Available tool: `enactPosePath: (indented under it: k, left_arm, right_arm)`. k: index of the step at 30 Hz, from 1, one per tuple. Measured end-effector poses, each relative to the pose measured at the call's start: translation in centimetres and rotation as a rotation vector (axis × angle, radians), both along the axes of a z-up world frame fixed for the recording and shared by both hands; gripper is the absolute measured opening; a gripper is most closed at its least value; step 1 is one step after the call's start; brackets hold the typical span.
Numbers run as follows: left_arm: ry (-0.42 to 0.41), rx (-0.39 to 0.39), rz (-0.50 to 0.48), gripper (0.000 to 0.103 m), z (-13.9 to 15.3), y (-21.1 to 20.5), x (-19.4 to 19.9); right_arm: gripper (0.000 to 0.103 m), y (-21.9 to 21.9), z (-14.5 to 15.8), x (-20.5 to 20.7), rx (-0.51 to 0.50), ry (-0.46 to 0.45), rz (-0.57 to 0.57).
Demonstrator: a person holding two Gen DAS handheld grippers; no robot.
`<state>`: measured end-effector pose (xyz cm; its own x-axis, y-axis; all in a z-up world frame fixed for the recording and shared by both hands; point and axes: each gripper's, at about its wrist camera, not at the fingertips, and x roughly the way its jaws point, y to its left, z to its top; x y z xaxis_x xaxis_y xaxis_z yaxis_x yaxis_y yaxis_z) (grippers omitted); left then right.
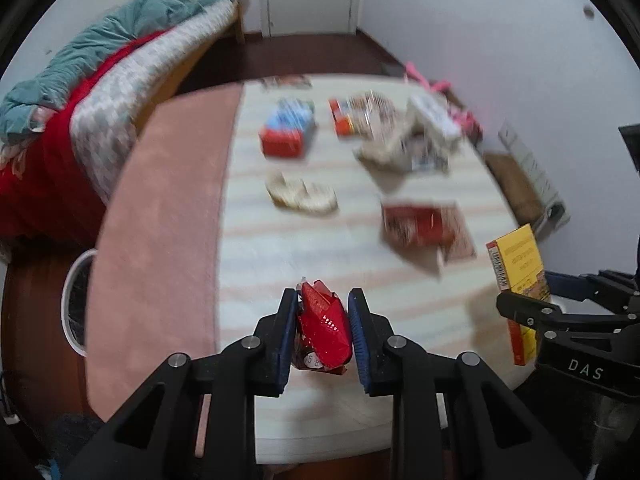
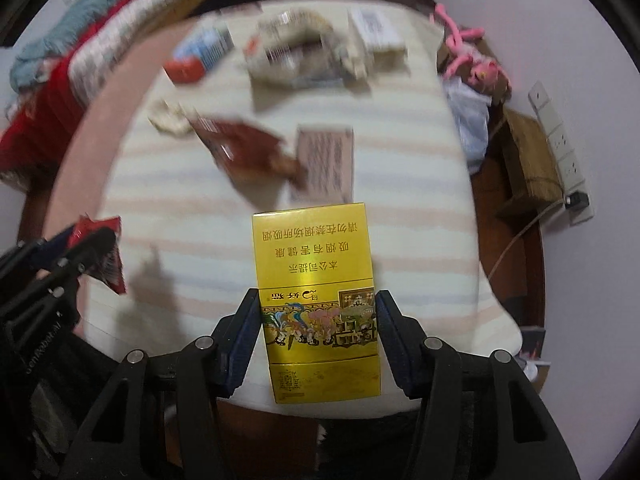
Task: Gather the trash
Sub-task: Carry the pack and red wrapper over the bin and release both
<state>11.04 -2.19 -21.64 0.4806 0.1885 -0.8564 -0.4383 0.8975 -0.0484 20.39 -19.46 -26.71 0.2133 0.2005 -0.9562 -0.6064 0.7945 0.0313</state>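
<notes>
My left gripper (image 1: 323, 300) is shut on a crumpled red foil wrapper (image 1: 324, 326), held above the near edge of the striped table (image 1: 280, 248). My right gripper (image 2: 316, 300) is shut on a flat yellow cigarette box (image 2: 316, 280) with Chinese print, also above the table's near edge. The yellow box shows at the right of the left wrist view (image 1: 518, 276). The red wrapper shows at the left of the right wrist view (image 2: 102, 256). More trash lies on the table: a red and blue box (image 1: 288, 132), a dark red packet (image 1: 424, 228), a crumpled pale wrapper (image 1: 302, 196).
A pile of boxes and wrappers (image 1: 404, 136) sits at the table's far side. A bed with red and teal bedding (image 1: 80, 112) stands to the left. A white-rimmed bin (image 1: 74, 300) is on the floor at left. A power strip (image 2: 560, 152) and pink toy (image 2: 476, 56) lie at right.
</notes>
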Motion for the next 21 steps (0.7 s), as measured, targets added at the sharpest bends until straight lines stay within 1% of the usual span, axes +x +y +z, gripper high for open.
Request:
enactPosePath:
  k: [4,5,7,8,11,13,14,16,18,21]
  left_arm:
    - [-0.1,0.013,0.044,0.022,5.4,3.5,-1.8]
    - [-0.115,0.017,0.052,0.022,6.3,4.3,-2.2]
    - [-0.154,0.025,0.081,0.022,8.8,6.9,-3.7]
    - [-0.165,0.025,0.093,0.022,9.5,7.9,-4.3]
    - [-0.199,0.028,0.16,0.022,11.9,12.7,-7.3]
    - [-0.209,0.031,0.207,0.022,12.5,15.8,-9.2]
    - [-0.211,0.022,0.245,0.022,12.6,18.0,-10.7]
    - [-0.207,0.007,0.317,0.022,12.3,21.9,-13.4]
    - [-0.197,-0.014,0.386,0.022,11.3,25.3,-15.8]
    - [-0.165,-0.048,0.499,0.022,8.8,30.6,-19.6]
  right_arm:
    - [0.059,2.2,4.5,-0.4,0.086,-0.043,0.023]
    - [0.059,3.0,5.4,-0.4,0.102,-0.051,0.031]
    - [0.059,5.2,7.9,-0.9,0.15,-0.068,0.06]
    - [0.059,6.4,9.1,-1.5,0.176,-0.071,0.076]
    - [0.059,10.7,12.0,-3.0,0.243,-0.065,0.136]
    - [0.059,13.8,13.1,-4.2,0.273,-0.059,0.182]
    - [0.059,15.6,13.6,-4.9,0.286,-0.058,0.208]
    - [0.059,20.0,14.4,-6.6,0.309,-0.04,0.269]
    - [0.059,23.9,14.3,-8.2,0.322,-0.009,0.322]
    - [0.059,30.8,13.2,-10.7,0.325,0.044,0.405]
